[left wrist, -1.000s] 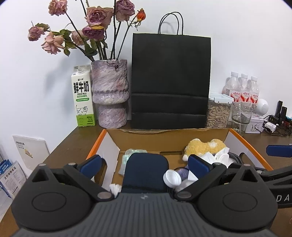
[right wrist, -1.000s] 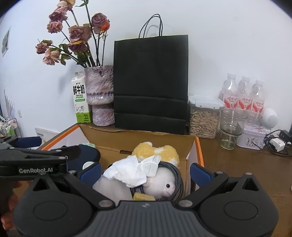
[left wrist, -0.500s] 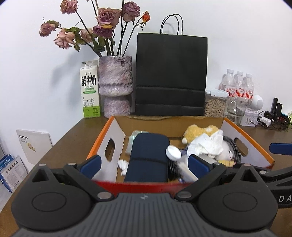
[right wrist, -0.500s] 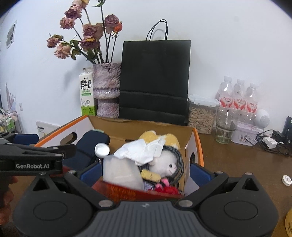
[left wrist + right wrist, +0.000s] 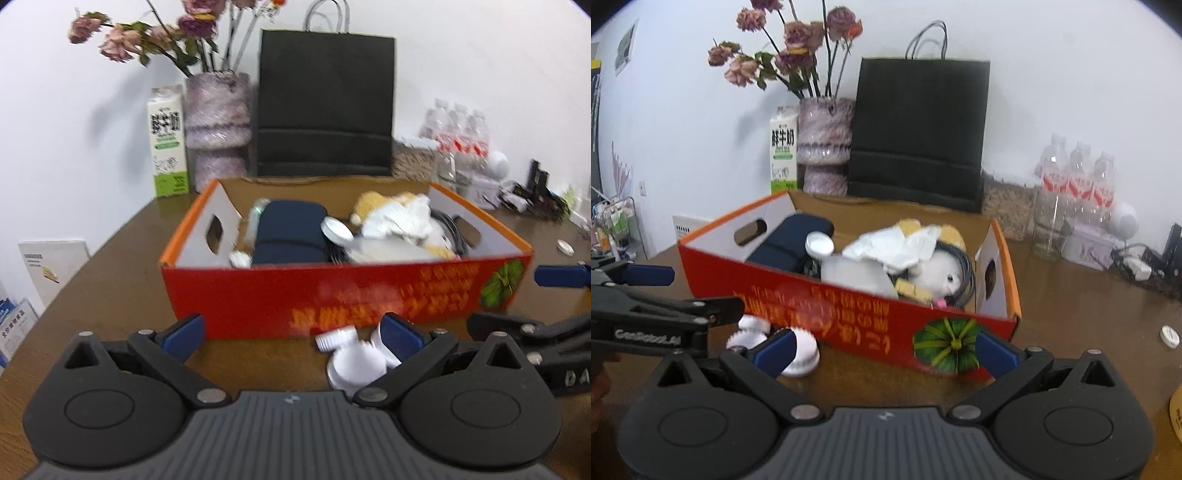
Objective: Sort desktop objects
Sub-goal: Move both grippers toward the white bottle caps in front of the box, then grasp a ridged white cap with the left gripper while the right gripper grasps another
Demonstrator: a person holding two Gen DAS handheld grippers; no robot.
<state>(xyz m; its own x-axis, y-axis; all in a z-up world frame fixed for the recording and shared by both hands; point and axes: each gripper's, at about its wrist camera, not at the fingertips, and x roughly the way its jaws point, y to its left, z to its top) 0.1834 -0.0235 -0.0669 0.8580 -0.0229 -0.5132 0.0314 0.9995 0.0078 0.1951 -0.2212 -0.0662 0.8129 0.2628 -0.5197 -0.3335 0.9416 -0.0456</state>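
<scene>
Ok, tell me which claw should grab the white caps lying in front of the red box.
Left. The left claw is open with the white caps right by its fingertip, in front of the red box; the right claw sits further to the side.

A plain white wall [image 5: 1052,74] stands behind a brown wooden table [image 5: 1078,325]. A white wall socket [image 5: 642,183] sits low on the left (soft, even light everywhere).
</scene>
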